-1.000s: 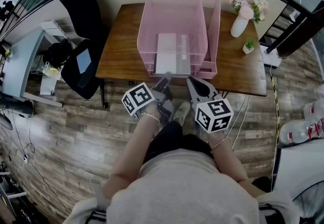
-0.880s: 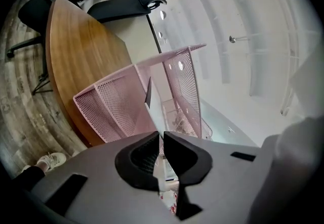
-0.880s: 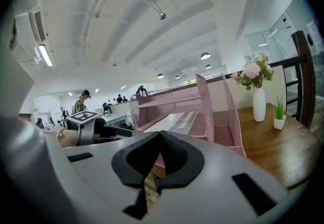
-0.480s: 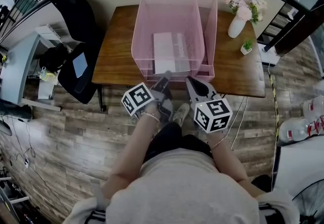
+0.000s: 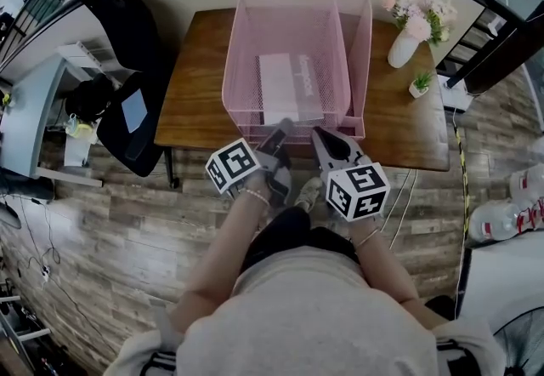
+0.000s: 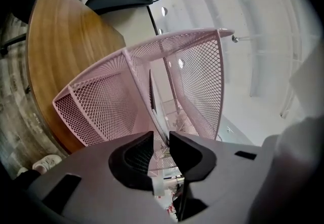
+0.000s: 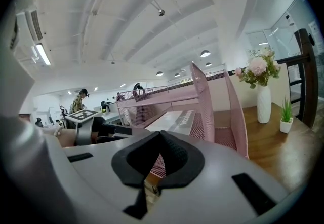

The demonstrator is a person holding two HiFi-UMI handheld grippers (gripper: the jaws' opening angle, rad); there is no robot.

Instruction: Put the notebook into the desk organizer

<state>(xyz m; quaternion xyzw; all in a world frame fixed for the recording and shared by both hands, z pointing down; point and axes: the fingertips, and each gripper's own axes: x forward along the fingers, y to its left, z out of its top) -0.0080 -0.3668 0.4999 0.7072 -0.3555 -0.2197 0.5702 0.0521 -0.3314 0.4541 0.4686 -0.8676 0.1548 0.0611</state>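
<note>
The fingers (image 6: pixel 190 153) of my left gripper (image 6: pixel 161 136) have just been opening and now stand apart. Their pads are clear of the near edge of the flat white-and-grey notebook (image 5: pixel 285 87), which lies in the pink wire-mesh desk organizer (image 5: pixel 242 51) at the upper centre of the head view. My right gripper (image 7: pixel 161 135) has its jaws together on nothing, so I judge the notebook delivered and let go, with only the pull-back left.

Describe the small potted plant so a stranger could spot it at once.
Start at the wooden table; on its right end, beyond the pink mesh organizer, stands a white vase of pink flowers. The potted plant sits beside that vase, nearer the table's front edge: a tiny green tuft in a white pot, much shorter and flowerless.
</note>
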